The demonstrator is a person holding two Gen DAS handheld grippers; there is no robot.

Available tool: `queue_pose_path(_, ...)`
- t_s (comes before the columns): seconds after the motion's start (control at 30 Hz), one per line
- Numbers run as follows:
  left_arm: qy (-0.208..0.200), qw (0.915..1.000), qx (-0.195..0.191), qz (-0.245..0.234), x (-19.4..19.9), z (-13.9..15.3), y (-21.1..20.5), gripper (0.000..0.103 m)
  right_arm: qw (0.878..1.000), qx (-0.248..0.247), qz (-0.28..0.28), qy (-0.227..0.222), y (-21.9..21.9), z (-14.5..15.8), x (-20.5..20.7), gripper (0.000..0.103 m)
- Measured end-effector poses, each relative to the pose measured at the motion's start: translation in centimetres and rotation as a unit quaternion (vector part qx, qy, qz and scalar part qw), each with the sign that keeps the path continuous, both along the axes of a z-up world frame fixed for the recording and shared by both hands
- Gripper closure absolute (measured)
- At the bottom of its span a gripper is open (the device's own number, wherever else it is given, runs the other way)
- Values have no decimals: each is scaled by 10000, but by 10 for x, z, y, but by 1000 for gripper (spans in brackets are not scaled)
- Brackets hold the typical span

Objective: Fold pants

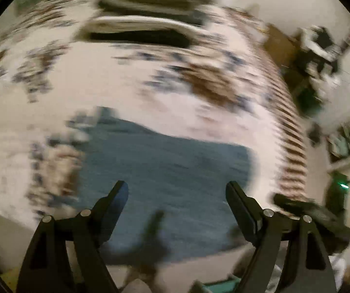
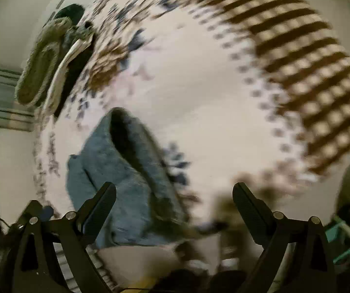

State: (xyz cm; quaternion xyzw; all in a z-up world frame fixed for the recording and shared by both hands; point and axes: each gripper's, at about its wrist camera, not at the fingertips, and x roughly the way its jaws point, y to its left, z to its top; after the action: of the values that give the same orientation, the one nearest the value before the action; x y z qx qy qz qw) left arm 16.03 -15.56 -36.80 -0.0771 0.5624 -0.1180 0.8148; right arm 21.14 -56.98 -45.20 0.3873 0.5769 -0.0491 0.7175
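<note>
Blue denim pants lie folded in a flat block on a patterned bedspread, just ahead of my left gripper, which is open and empty above them. In the right wrist view the pants lie to the lower left, with a dark fold opening on top. My right gripper is open and empty, with its left finger over the pants' edge. Both views are blurred by motion.
The bedspread is white with brown and blue motifs and a striped brown border. Pillows and dark bedding lie at the far end and show in the right wrist view. Clutter stands beyond the bed's right edge.
</note>
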Motion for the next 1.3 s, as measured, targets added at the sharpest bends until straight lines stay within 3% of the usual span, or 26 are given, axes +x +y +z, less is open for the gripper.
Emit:
queue_pose_path(0.13,59,9972,634,391,39,-29,51,22,9993,103,363,-18,23,-20,48,5)
queue_pose_path(0.23,191,9954,832,433,58,-50,67,22,9973,449,450,356,30,-56,78,6)
queue_pose_path(0.27,286,9950,851,437,64,-58,70,22,9966,561,443,412,31,-63,82,12)
queue_pose_path(0.3,372,9950,817,438,69,-63,73,22,9955,794,397,334,33,-68,84,45)
queue_pose_path(0.33,426,9954,732,438,72,-67,76,22,9956,811,380,276,35,-67,85,64)
queue_pose_path(0.37,493,9956,658,448,75,-70,77,22,9967,664,402,230,37,-61,85,76)
queue_pose_path(0.4,533,9959,579,455,78,-72,77,22,9977,477,467,130,41,-51,82,86)
queue_pose_path(0.47,619,9963,404,447,84,-75,74,22,9990,221,390,-2,44,-33,72,89)
queue_pose_path(0.6,720,9965,257,332,94,-84,58,22,9999,-24,-119,-68,21,-13,50,89)
queue_pose_path(0.7,845,9958,270,207,105,-100,40,22,9992,-30,-383,98,4,-20,37,89)
queue_pose_path(0.87,1033,9935,447,186,131,-133,27,18,9989,-212,-345,240,-10,-38,28,89)
queue_pose_path(0.93,1164,9923,266,339,139,-138,34,17,9980,-279,-393,402,-16,-48,26,85)
queue_pose_path(1.0,1157,9925,202,344,139,-130,38,17,9967,-353,-371,627,-21,-55,22,56)
queue_pose_path(1.07,978,9946,167,295,130,-112,45,17,9963,-265,-442,687,-26,-54,13,44)
queue_pose_path(1.17,849,9958,29,337,109,-91,61,17,9964,9,-648,554,-32,-37,-12,35)
queue_pose_path(1.3,1089,9929,-240,422,67,-90,78,17,9883,847,-1174,473,-23,-33,-64,34)
